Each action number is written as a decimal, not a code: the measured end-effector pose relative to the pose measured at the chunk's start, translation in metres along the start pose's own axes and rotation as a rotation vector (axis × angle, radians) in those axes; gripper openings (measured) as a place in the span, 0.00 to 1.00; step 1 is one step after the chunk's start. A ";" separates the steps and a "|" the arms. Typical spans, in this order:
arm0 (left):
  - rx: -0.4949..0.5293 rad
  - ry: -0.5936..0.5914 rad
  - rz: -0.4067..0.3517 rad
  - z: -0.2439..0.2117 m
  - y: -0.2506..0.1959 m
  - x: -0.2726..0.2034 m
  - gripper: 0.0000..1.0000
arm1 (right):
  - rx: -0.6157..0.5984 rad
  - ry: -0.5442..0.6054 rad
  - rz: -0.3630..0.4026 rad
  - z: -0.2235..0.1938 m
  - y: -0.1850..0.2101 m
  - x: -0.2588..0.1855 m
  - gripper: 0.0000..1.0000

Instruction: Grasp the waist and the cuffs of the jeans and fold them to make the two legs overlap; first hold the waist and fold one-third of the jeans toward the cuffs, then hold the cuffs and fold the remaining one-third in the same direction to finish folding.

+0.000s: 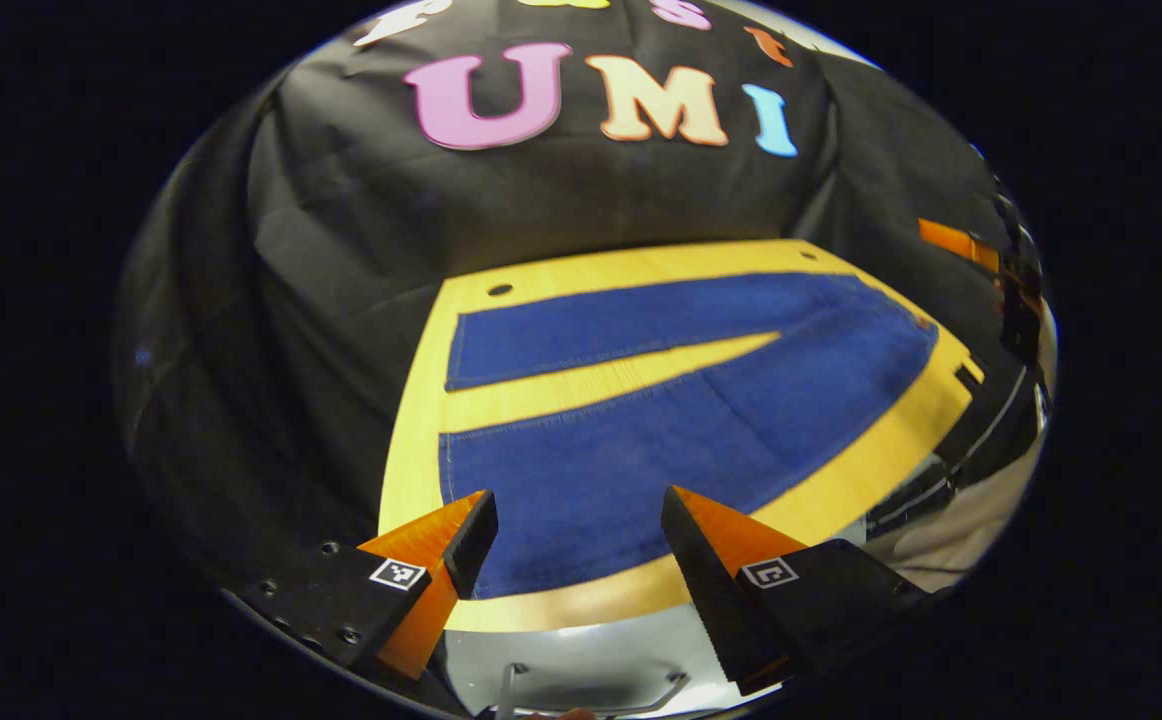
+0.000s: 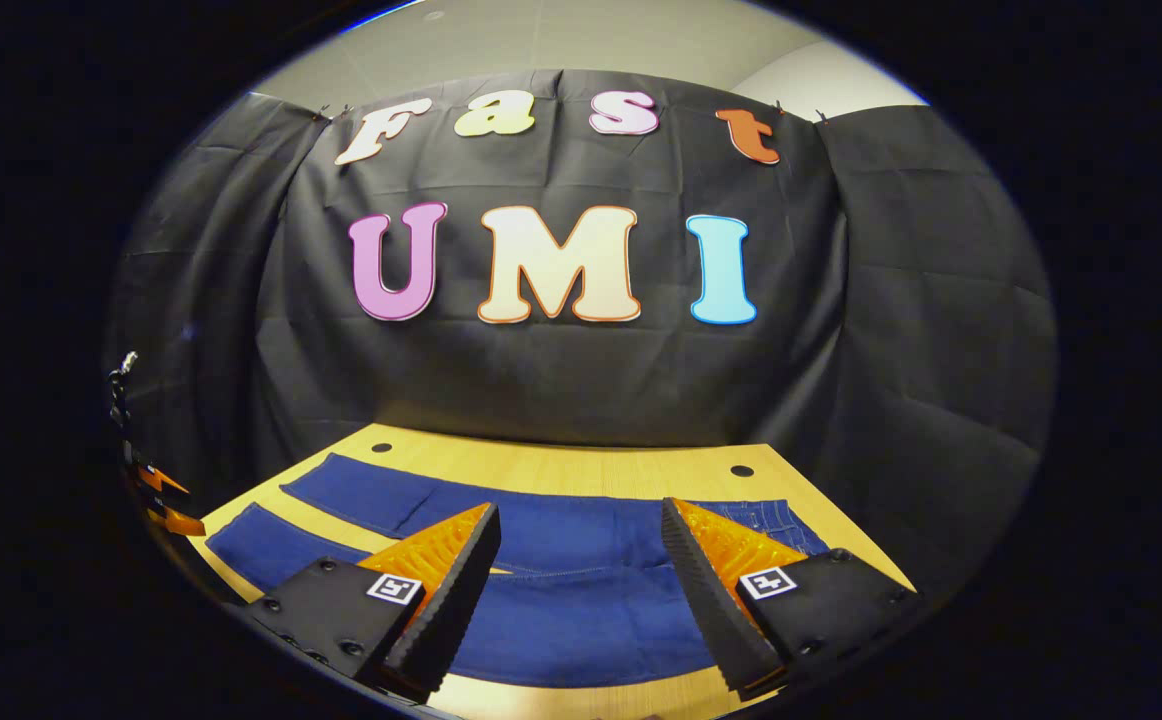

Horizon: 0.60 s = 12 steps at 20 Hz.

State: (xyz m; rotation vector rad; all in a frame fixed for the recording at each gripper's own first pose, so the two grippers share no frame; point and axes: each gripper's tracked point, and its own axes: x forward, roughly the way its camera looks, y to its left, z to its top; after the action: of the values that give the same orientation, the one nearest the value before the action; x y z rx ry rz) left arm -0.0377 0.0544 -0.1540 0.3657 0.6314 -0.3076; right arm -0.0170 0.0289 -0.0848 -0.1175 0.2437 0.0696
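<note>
Two grippers sit in my hands, both spread wide with nothing between their fingers. My left gripper [image 1: 579, 535] hangs above the near leg of the jeans [image 1: 681, 420], close to the cuff end, its fingers apart over the blue denim and not touching it. My right gripper [image 2: 581, 555] hovers over the waist half of the jeans [image 2: 581, 600] — jaws equally wide, clear of the cloth.

Beneath them the jeans lie flat and unfolded on the wooden table [image 1: 421, 400], legs splayed in a narrow V so a wedge of bare wood shows between them. In the left gripper view the waist lies toward the right edge of the table; in the right gripper view the cuffs point left.

Farther off, the table's back edge carries two round holes [image 2: 741, 469] — beyond it hangs the black cloth wall [image 2: 581, 380].
</note>
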 end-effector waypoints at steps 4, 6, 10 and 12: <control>0.194 0.171 -0.048 -0.040 0.006 0.011 0.96 | -0.039 0.024 -0.034 -0.008 -0.012 -0.001 0.99; 0.274 0.231 -0.086 -0.051 0.008 0.012 0.96 | -0.060 0.037 -0.046 -0.013 -0.016 0.000 0.99; 0.415 0.371 -0.175 -0.071 0.008 0.012 0.96 | -0.069 0.057 -0.048 -0.020 -0.016 0.001 0.99; 0.457 0.411 -0.200 -0.076 0.008 0.011 0.96 | -0.094 0.062 -0.059 -0.022 -0.020 0.002 0.99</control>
State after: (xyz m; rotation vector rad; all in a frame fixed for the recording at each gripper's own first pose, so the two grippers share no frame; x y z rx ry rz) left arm -0.0647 0.0919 -0.2154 0.8199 1.0063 -0.5790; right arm -0.0180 0.0063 -0.1040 -0.2208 0.2984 0.0189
